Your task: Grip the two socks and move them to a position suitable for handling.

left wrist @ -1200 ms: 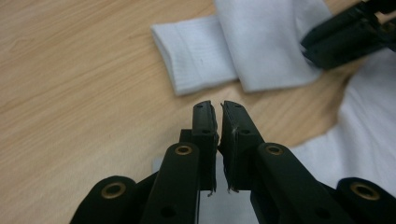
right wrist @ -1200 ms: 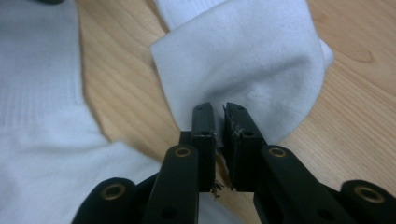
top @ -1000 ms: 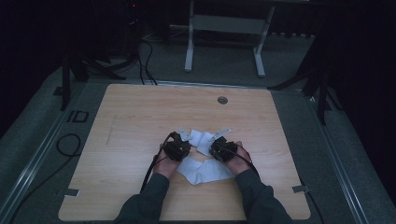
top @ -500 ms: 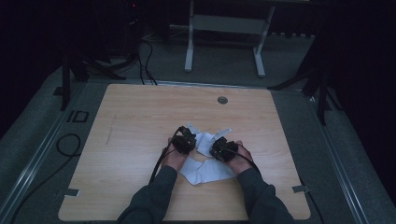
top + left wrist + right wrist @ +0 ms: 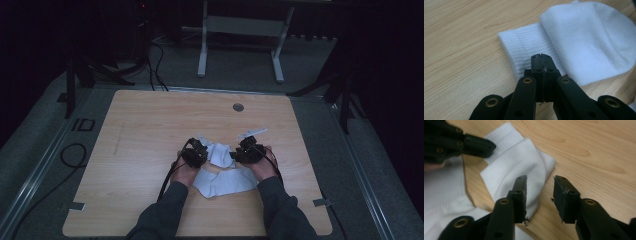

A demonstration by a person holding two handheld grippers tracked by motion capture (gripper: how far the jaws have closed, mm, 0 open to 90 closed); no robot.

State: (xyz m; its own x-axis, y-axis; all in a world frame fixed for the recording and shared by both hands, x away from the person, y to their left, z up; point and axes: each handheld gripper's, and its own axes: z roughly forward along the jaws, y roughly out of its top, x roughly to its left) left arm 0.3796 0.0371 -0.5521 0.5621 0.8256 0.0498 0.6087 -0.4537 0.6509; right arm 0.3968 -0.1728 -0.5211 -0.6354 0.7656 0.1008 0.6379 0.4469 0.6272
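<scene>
Two white socks lie on the wooden table (image 5: 150,130). The smaller folded sock (image 5: 218,153) sits between my grippers. Its ribbed cuff (image 5: 520,51) sticks out from under the folded-over foot (image 5: 589,37). My left gripper (image 5: 541,58) is shut, with its tip resting on that cuff and nothing seen between the jaws. The same left gripper (image 5: 480,145) appears in the right gripper view, on the cuff. My right gripper (image 5: 540,183) is open, one jaw over the folded sock (image 5: 519,165), the other over bare wood. The second sock (image 5: 225,181) lies flat nearer the person.
A round grommet (image 5: 238,107) is set in the table near its far edge. Beyond the table stand a metal frame (image 5: 240,30) and cables on the floor (image 5: 155,55). Bare wood spreads left and right of the socks.
The left gripper has shifted slightly forward and to the right onto the folded sock's cuff. The right hand has barely moved.
</scene>
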